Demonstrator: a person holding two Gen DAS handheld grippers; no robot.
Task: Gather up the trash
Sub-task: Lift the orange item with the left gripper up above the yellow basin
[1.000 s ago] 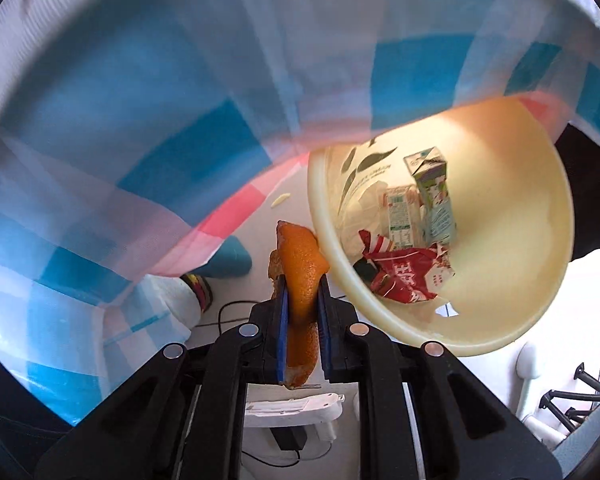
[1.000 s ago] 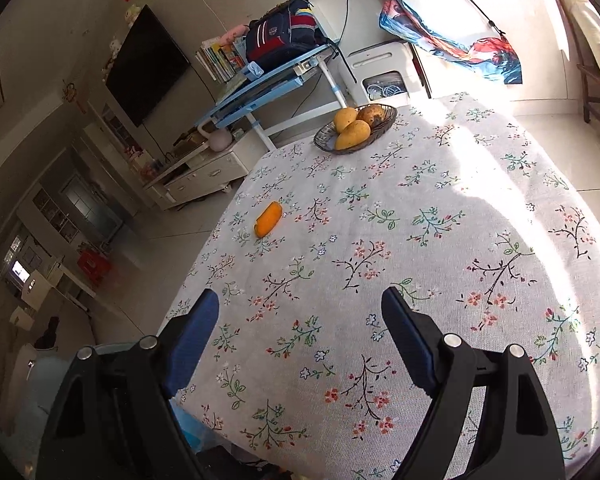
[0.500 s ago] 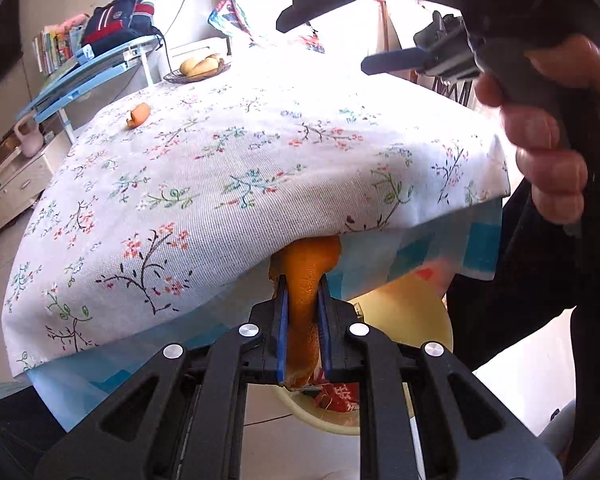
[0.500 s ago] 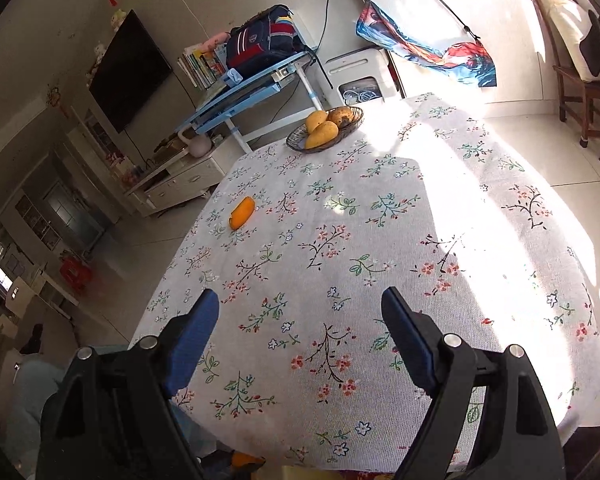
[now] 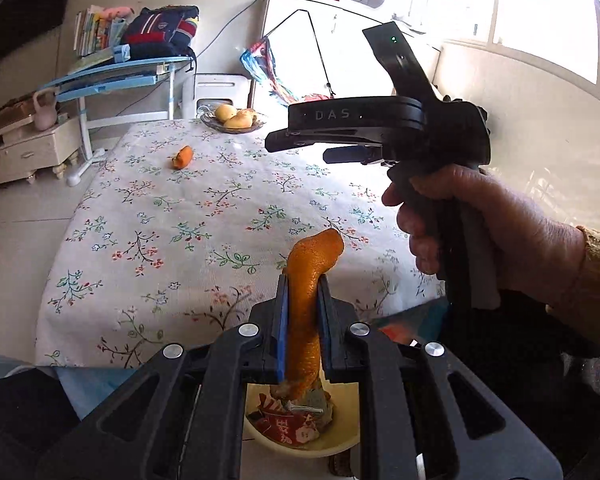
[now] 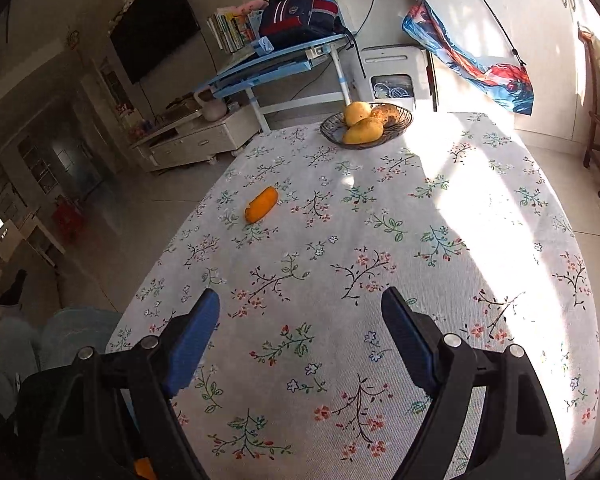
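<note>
**Left wrist: peel pinched above the trash bowl**

Left wrist view: left gripper point(image 5: 302, 300) clamped tight on an orange peel strip point(image 5: 310, 280), held upright over the table point(image 5: 204, 216) edge. Directly beneath, yellow trash bowl point(image 5: 340, 442) with wrappers. Far ahead and left, second peel piece point(image 5: 183, 156); beyond it, fruit basket point(image 5: 233, 125). Off to the right, right gripper point(image 6: 300, 328) spread wide, gripping nothing, in a person's hand point(image 5: 492, 232).

Sunlight floods from the window point(image 5: 548, 20), glaring on the tablecloth point(image 6: 480, 184); fisheye edges bend
</note>
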